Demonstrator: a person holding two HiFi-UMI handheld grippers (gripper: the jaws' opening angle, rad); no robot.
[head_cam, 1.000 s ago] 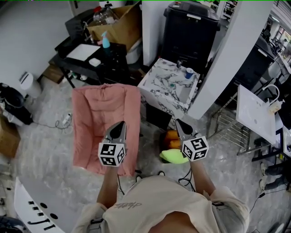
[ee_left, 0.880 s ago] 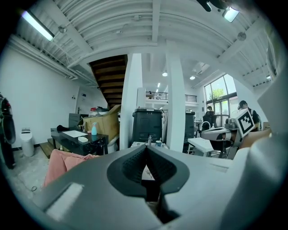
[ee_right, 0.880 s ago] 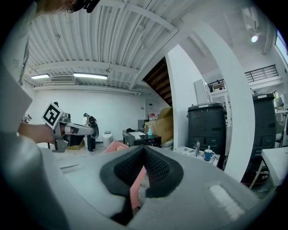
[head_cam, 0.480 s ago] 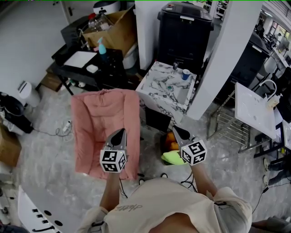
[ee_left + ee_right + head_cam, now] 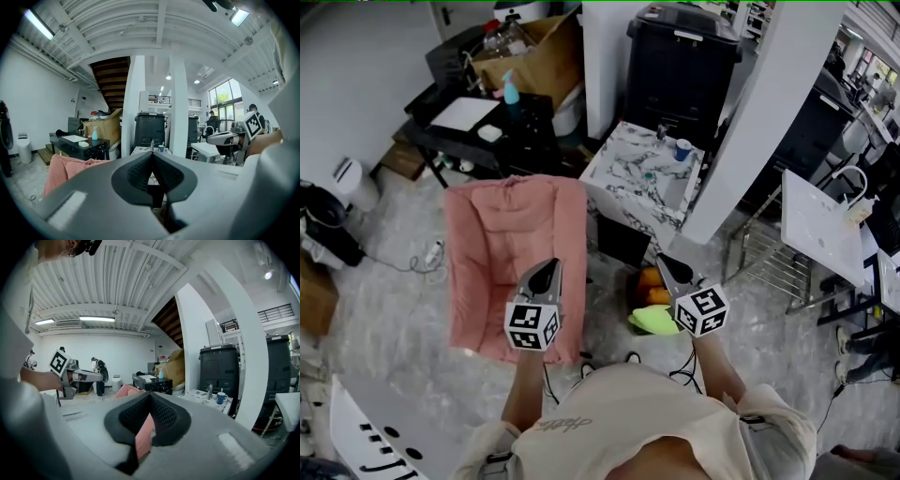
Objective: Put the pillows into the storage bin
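Pillows, as we read them, are the yellow-green and orange soft shapes on the floor, just beside the near corner of the marble tabletop. We cannot tell whether they already sit in a dark bin there. A big pink cushion lies on the floor to their left. Our left gripper hangs over the cushion's near edge and our right gripper above the orange shapes. Both have their jaws pressed together with nothing between them, and nothing is picked up yet. We judge three risks: soft fabric slipping from a thin pinch, the cushion sagging and dragging if taken by one edge, and the cables by our feet catching a step.
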